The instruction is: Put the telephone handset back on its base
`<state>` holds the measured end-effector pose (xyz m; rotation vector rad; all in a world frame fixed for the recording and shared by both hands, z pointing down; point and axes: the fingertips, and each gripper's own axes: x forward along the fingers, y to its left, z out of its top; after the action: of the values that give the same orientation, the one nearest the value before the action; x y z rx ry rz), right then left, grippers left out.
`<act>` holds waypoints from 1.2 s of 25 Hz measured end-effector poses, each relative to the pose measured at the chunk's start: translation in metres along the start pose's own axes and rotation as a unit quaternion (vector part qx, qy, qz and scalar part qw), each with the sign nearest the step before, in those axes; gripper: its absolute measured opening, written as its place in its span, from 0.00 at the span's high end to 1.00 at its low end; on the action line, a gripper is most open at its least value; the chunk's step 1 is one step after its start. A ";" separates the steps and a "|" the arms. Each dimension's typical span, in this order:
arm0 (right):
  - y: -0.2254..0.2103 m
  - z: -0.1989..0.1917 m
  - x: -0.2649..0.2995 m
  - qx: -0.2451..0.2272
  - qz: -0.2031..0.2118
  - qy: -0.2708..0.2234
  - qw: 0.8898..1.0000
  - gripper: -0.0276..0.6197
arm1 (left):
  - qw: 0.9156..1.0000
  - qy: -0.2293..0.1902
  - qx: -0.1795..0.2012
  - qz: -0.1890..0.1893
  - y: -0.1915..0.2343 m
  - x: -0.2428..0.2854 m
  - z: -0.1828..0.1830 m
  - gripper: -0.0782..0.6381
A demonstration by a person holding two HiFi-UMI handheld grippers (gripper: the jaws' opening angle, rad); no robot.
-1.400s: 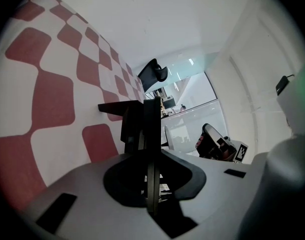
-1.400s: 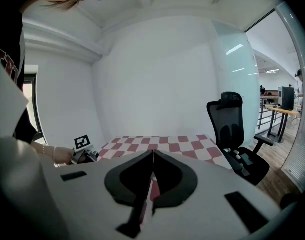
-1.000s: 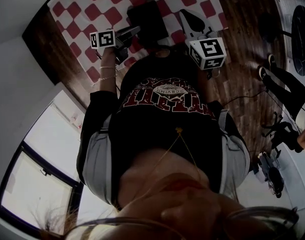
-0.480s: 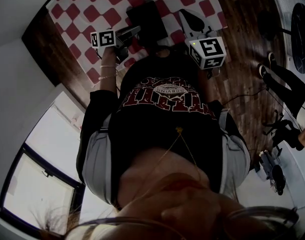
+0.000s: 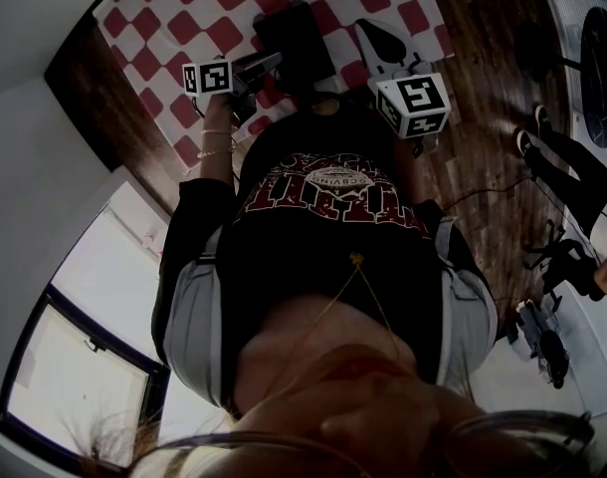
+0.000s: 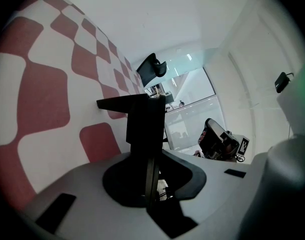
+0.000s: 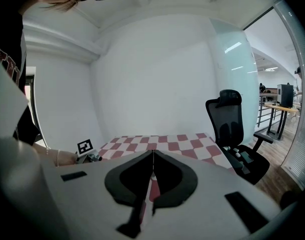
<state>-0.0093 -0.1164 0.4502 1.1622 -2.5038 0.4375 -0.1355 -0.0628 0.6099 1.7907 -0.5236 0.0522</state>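
A black telephone [image 5: 293,34] sits on the red-and-white checkered table [image 5: 180,20]; I cannot make out the handset apart from its base. My left gripper [image 5: 258,66] is at the phone's left edge, jaws shut with nothing between them. In the left gripper view the black telephone [image 6: 144,118] stands right past the shut left gripper [image 6: 151,183]. My right gripper [image 5: 380,44] hovers to the phone's right, above the table's edge. The right gripper [image 7: 152,156] is shut and empty, pointing over the checkered table [image 7: 167,143].
A black office chair [image 7: 233,130] stands right of the table on the wooden floor [image 5: 483,118]. Another person's legs [image 5: 567,172] show at the far right. A white wall lies beyond the table. My own black shirt [image 5: 323,237] fills the middle of the head view.
The left gripper has shifted very slightly toward the phone. Otherwise nothing has visibly moved.
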 end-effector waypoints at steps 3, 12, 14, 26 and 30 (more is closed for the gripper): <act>0.001 0.001 0.000 0.001 0.002 -0.001 1.000 0.93 | 1.000 0.001 0.001 0.008 0.000 0.000 0.000 0.78; 0.006 0.002 0.001 0.000 0.012 -0.006 1.000 0.93 | 0.999 -0.007 -0.007 0.048 0.004 -0.001 0.000 0.74; 0.008 0.002 0.001 -0.002 0.015 -0.007 1.000 0.93 | 0.998 -0.005 -0.002 0.058 0.005 -0.002 0.000 0.74; 0.012 0.003 -0.001 -0.007 0.029 -0.008 1.000 0.93 | 0.996 -0.010 0.014 0.093 0.003 -0.010 0.000 0.74; 0.015 0.003 -0.001 -0.009 0.034 -0.008 0.999 0.93 | 0.993 0.003 0.044 0.110 0.000 -0.015 -0.001 0.78</act>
<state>-0.0206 -0.1079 0.4449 1.0791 -2.5618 0.4231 -0.1490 -0.0574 0.6052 1.8117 -0.7225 0.2360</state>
